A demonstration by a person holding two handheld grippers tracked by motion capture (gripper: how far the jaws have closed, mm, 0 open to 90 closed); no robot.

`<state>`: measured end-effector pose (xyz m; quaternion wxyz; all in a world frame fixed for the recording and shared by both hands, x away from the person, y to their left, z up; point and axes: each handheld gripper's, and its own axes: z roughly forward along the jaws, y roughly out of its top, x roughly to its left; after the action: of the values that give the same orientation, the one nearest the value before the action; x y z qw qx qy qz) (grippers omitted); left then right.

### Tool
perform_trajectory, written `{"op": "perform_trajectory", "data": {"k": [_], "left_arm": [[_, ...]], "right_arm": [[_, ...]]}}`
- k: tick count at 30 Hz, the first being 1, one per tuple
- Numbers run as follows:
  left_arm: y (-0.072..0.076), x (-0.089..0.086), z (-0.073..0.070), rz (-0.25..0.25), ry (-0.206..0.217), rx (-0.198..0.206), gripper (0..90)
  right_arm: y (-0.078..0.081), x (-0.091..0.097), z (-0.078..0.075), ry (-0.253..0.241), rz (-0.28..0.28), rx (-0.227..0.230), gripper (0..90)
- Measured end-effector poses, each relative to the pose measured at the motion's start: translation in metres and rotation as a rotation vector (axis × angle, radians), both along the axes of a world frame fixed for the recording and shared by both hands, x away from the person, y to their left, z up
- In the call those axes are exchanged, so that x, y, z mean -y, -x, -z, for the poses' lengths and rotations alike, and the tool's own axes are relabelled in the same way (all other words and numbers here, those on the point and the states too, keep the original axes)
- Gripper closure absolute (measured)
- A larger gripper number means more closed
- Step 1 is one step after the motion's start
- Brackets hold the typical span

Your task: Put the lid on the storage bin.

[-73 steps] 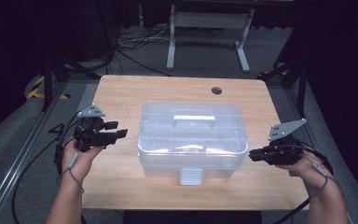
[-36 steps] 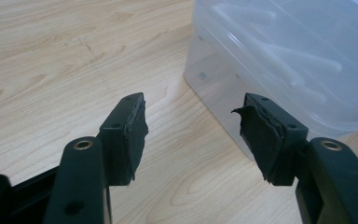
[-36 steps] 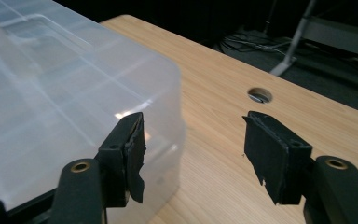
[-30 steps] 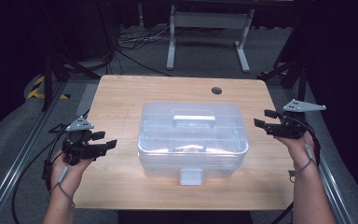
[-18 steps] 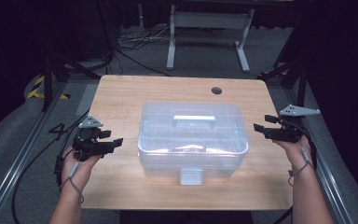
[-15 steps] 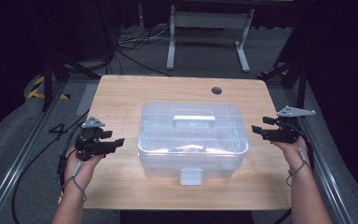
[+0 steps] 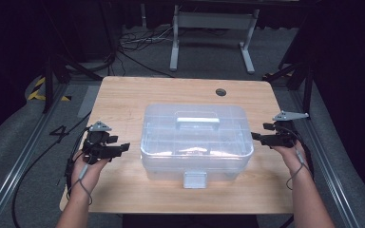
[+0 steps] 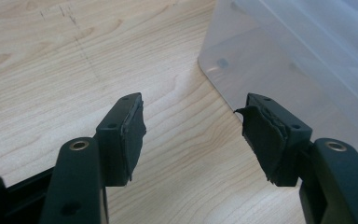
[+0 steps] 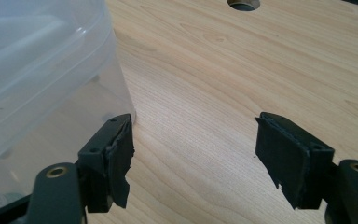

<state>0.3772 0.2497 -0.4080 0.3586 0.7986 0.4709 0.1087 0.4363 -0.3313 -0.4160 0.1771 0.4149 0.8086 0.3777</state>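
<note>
Box (image 7: 197,142) lengthwise between grippers; left gripper (image 7: 121,147) open, empty, near; right gripper (image 7: 255,137) just opening, empty, almost touching the box.

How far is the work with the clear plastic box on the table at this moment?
Done: the left gripper and right gripper flank the clear plastic box, one at each end. In hand: both are open with nothing between the fingers; the right one's have just been opening. Left: the box sits untouched on the table, its front latch apparently closed.
</note>
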Motion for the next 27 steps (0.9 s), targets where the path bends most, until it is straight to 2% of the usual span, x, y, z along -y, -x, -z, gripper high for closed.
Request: {"op": "perform_trajectory", "data": {"k": [9, 14, 27], "left_arm": [[-0.005, 0.002, 0.011, 0.018, -0.022, -0.025, 38.8], [-0.006, 0.003, 0.015, 0.017, -0.018, -0.037, 38.6], [-0.009, 0.004, 0.024, 0.016, -0.024, -0.061, 38.1]], "right_arm": [[-0.004, -0.005, 0.015, -0.017, -0.015, -0.01, 27.3], [-0.006, -0.007, 0.023, -0.015, -0.021, -0.02, 26.6], [-0.009, -0.007, 0.043, -0.024, 0.004, -0.018, 22.6]]}}
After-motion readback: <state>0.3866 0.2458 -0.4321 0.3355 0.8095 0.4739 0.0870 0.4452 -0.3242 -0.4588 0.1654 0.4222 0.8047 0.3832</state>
